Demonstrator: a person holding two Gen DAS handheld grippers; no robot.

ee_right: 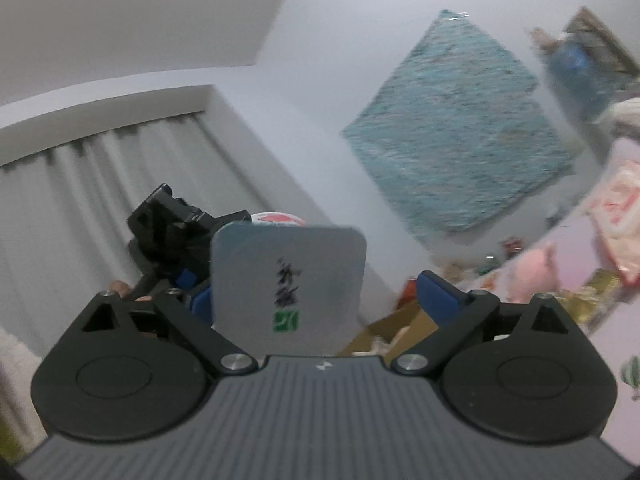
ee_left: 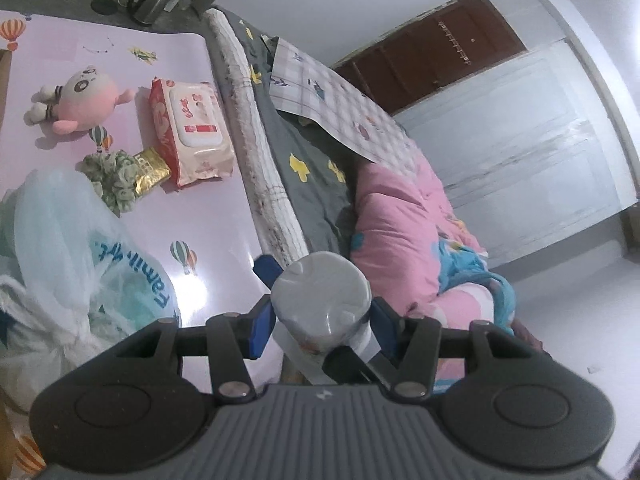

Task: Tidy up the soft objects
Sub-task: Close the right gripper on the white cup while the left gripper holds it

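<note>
Left wrist view: left gripper [ee_left: 320,316] jaws clamped on grey tissue pack [ee_left: 320,292]; right gripper [ee_right: 320,300] jaws apart, pack between.

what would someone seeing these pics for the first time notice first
Most striking is the grey wrapped pack clamped between the left gripper fingers, held over the edge of the pink table beside the bed. On that table lie a pink plush toy, a red-and-white wipes pack and a white plastic bag. In the blurred right wrist view, the same pack fills the middle, with the right gripper's far pad clear of it.
</note>
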